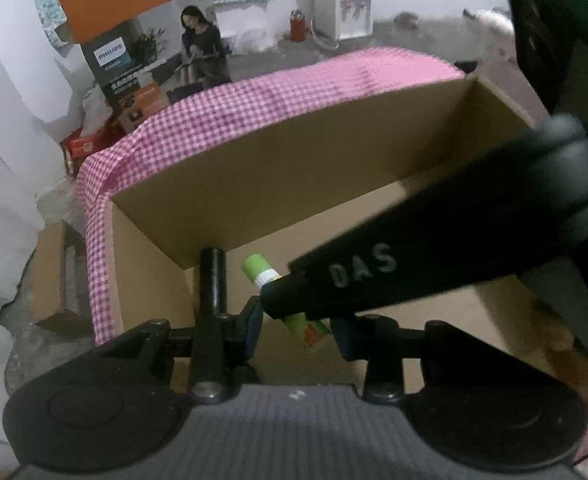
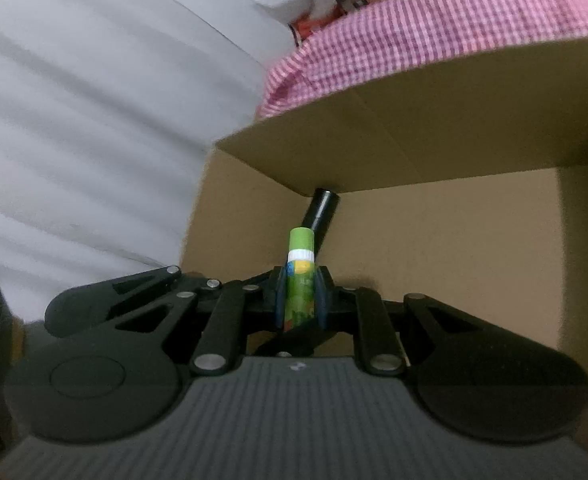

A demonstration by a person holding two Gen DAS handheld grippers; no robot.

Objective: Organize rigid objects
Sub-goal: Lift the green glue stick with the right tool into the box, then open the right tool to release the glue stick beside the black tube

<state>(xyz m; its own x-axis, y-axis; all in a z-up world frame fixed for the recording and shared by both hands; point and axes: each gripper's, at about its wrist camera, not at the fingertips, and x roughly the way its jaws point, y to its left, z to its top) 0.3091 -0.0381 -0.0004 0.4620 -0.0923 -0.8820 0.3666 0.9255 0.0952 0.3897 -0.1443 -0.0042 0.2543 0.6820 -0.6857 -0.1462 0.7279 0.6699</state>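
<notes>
- An open cardboard box (image 1: 285, 160) sits on a desk covered with a pink checked cloth (image 1: 229, 108); both claws reach down inside it.
- The right claw (image 2: 300, 300) is closed tight on a green glue stick (image 2: 301, 280), held upright, cap pointing to the box's far wall.
- The left claw (image 1: 294, 320) stands wide apart. A black cylinder (image 1: 212, 280) lies along its left finger; whether it is gripped cannot be told.
- From the left wrist view, the right claw's black body marked "DAS" crosses in front, hiding part of the glue stick (image 1: 259, 270).
- Beyond the desk stand a Philips carton (image 1: 121, 76) and a white water dispenser (image 1: 344, 4).
</notes>
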